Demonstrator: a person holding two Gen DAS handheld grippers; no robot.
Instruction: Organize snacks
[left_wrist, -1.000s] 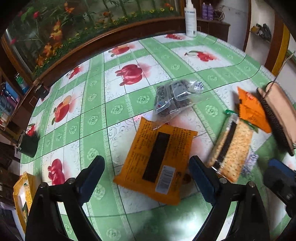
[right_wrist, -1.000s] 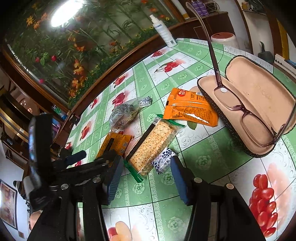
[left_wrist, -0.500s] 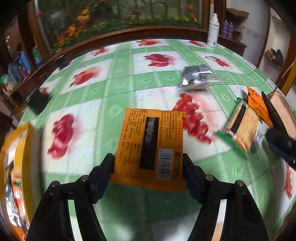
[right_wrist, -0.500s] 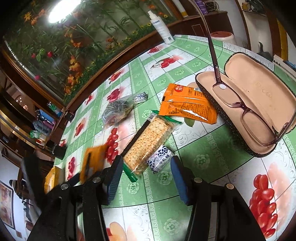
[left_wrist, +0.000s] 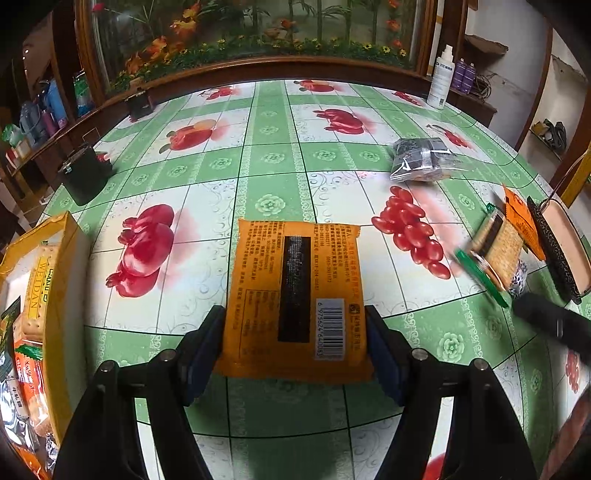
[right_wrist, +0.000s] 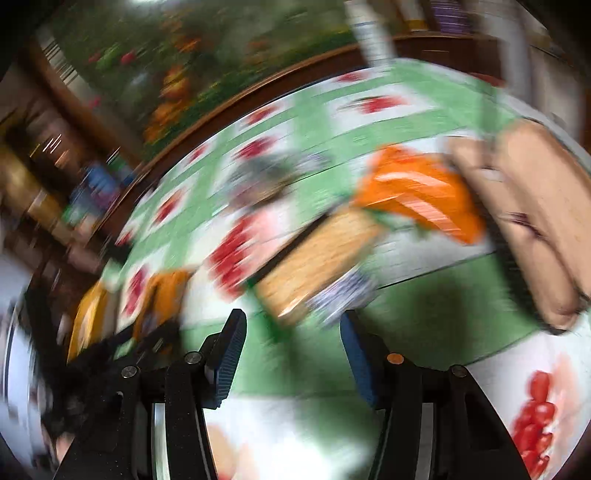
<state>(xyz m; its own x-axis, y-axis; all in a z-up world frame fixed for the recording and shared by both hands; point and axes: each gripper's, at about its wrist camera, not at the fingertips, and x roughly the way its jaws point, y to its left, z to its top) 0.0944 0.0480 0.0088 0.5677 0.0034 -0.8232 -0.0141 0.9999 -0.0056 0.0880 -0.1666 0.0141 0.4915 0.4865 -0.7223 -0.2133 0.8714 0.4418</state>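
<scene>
The left gripper (left_wrist: 295, 332) has its jaws clamped on the near end of an orange snack packet (left_wrist: 295, 295), one blue pad pressed against each long edge, with the packet's back panel of print, dark strip and barcode facing up. The packet sticks out forward from the jaws above the tabletop (left_wrist: 273, 155), which is covered in a green and white cloth printed with red fruit; whether its far end touches the cloth cannot be told. To the left of these jaws, at the edge of the tabletop, stands an open yellow box (left_wrist: 55, 295) with several snack packs standing inside it. Ahead and to the right of the jaws lies a clear bag of dark snacks (left_wrist: 421, 158). Farther to the right, a cracker pack (left_wrist: 498, 251) lies next to an orange sachet (left_wrist: 521, 221), and beyond them sits an open glasses case (left_wrist: 561, 243). A white bottle (left_wrist: 441, 83) stands at the far right edge of the tabletop. The right wrist view is heavily blurred. In it the right gripper (right_wrist: 291, 350) shows its jaws apart, with nothing between them, above the green cloth. Just ahead of these jaws lies the cracker pack (right_wrist: 317, 258), with a small blue and white patterned packet (right_wrist: 343, 291) touching its near right side. The orange sachet (right_wrist: 421, 192) lies beyond the crackers, and the glasses case (right_wrist: 535, 221) is off to the right.
</scene>
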